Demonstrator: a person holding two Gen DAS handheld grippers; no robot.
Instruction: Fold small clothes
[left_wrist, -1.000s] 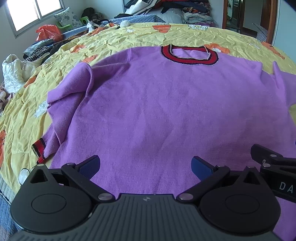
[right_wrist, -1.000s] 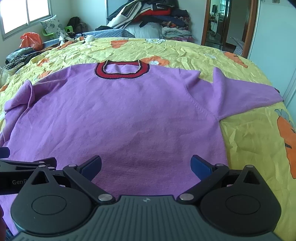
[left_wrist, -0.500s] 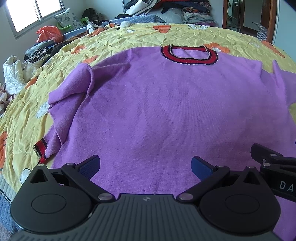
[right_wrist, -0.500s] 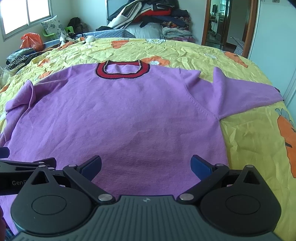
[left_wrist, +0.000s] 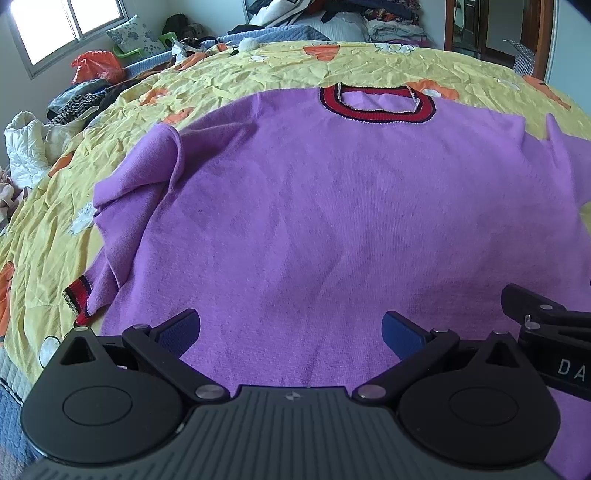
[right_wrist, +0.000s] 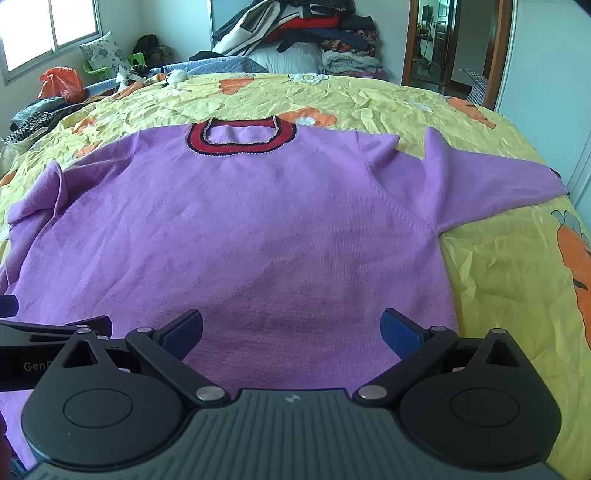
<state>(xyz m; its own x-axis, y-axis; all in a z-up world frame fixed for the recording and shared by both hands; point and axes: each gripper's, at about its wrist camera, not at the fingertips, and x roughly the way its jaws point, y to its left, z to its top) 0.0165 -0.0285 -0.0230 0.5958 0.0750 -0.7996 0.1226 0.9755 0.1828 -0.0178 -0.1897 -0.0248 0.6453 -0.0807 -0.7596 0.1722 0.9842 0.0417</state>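
Note:
A purple knit sweater (left_wrist: 332, 206) (right_wrist: 258, 229) with a red and dark collar (left_wrist: 376, 105) (right_wrist: 242, 138) lies flat on the bed, collar away from me. Its left sleeve (left_wrist: 129, 206) is bunched and folded back, the striped cuff (left_wrist: 77, 295) near the hem. The right sleeve (right_wrist: 487, 184) stretches out toward the right edge of the bed. My left gripper (left_wrist: 291, 328) is open above the hem, nothing between its blue pads. My right gripper (right_wrist: 291, 328) is open too, over the hem's right part. Each gripper shows at the edge of the other's view.
The yellow bedsheet (right_wrist: 509, 280) with orange prints covers the bed. A pile of clothes (right_wrist: 306, 37) is stacked at the far end. More clothes and an orange bag (left_wrist: 96, 66) lie at the left under a window. A doorway (right_wrist: 443, 48) stands at the back right.
Both views have shifted very slightly; the sweater and both open grippers stay as they were.

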